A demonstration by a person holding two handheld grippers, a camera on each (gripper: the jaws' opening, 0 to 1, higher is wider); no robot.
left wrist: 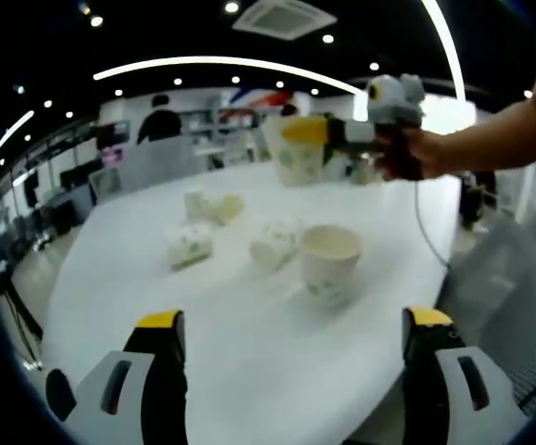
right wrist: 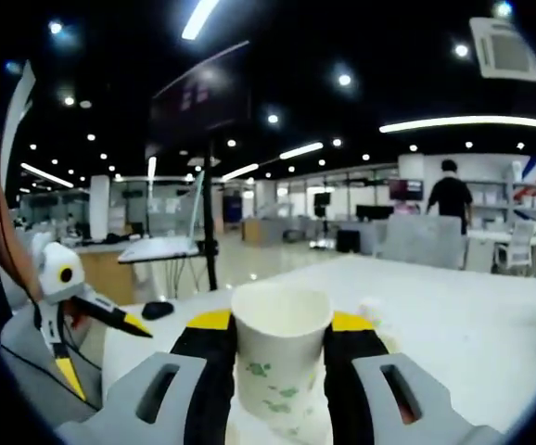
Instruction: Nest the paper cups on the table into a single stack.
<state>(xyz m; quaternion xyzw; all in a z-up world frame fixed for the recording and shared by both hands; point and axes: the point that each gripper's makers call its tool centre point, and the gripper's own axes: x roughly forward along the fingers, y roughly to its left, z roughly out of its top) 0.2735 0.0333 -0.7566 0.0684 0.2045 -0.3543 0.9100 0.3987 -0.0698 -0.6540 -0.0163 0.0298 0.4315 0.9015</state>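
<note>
Cup (right wrist: 280, 366) sits upright between your right gripper's (right wrist: 280, 357) jaws at lower centre of the right gripper view, clamped by the sides with its mouth up, which suits dropping it into another. In the left gripper view that same held cup (left wrist: 299, 148) hangs upper centre, above the table (left wrist: 249, 371), gripper (left wrist: 328, 137) and hand (left wrist: 412, 153) to its right. An upright cup (left wrist: 328, 262) stands mid-frame, mouth open, the likely base of the stack. Left of it three tipped cups (left wrist: 274, 246) (left wrist: 189, 246) (left wrist: 212, 206) lie on their sides, apart. Your left gripper (left wrist: 291, 357) waits low with its jaws spread wide on nothing. The cups carry a green leaf print; no brand or writing is readable.
</note>
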